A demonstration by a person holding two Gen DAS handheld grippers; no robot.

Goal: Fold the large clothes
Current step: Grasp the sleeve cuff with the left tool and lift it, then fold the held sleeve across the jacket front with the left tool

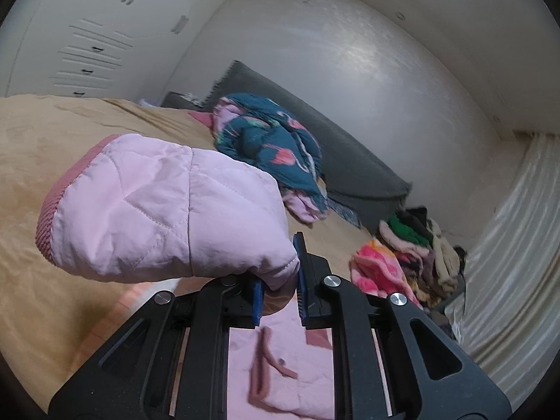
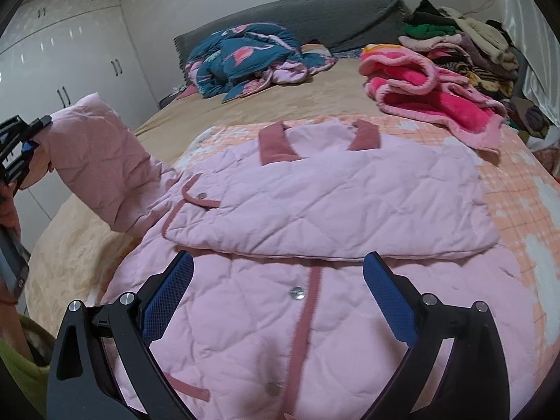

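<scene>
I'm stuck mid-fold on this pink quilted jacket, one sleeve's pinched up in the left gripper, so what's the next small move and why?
Probably carry the sleeve across and lay it on the jacket. The left gripper holds it lifted off the bed, while the other side is already folded in.

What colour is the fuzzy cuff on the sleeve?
The cuff is dusty rose, darker than the pale pink sleeve; clearest in the left wrist view.

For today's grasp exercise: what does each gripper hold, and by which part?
The left gripper is shut on the pink jacket's sleeve, pinching its edge near the cuff. The right gripper is open above the jacket and holds nothing.
</scene>
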